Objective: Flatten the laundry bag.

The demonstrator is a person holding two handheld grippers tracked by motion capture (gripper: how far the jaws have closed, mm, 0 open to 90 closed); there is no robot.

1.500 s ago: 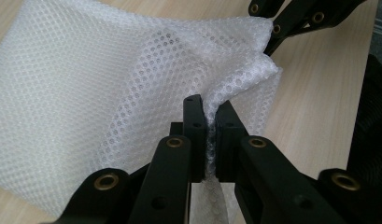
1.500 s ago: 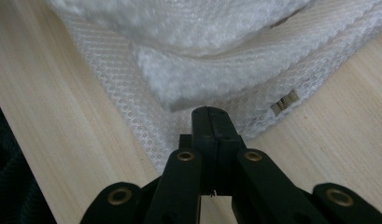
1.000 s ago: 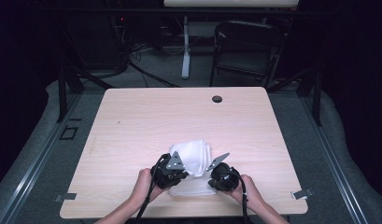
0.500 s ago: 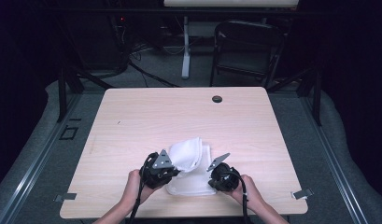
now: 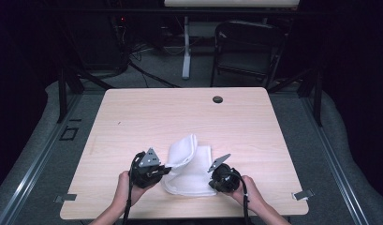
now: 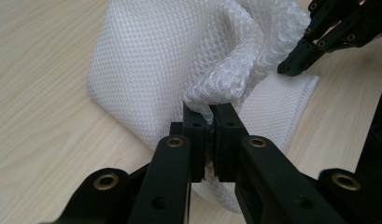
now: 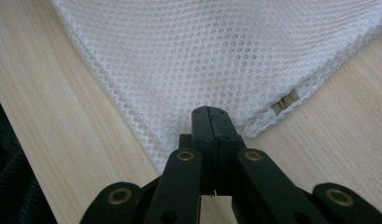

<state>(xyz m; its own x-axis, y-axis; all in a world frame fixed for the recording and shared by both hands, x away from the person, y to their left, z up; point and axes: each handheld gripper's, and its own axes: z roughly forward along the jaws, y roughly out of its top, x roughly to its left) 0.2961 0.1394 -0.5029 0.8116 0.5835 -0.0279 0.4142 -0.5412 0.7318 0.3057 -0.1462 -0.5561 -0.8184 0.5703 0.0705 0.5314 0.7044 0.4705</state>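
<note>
A white mesh cloth (image 5: 191,171) lies near the front edge of the wooden table (image 5: 147,117). My left gripper (image 5: 166,169) sits at the cloth's left side, shut on a bunched fold (image 6: 216,88) that it holds raised above the flat layer. In the left gripper view the jaws (image 6: 212,114) pinch that fold, and the other gripper's black jaws (image 6: 319,42) show at the top right. My right gripper (image 5: 211,182) is shut on the cloth's right edge. Its closed jaws (image 7: 212,116) bite the hem of the mesh cloth (image 7: 216,51), close to a small tan tag (image 7: 286,101).
A dark round grommet (image 5: 217,99) sits near the table's far edge. Metal clips (image 5: 302,194) mark the front corners. A folding chair (image 5: 247,44) and cables stand on the floor behind the table. The far half of the tabletop is bare wood.
My left gripper has moved left with the cloth fold in its jaws, drawing the upper layer off the flat part. The right gripper has stayed put.
</note>
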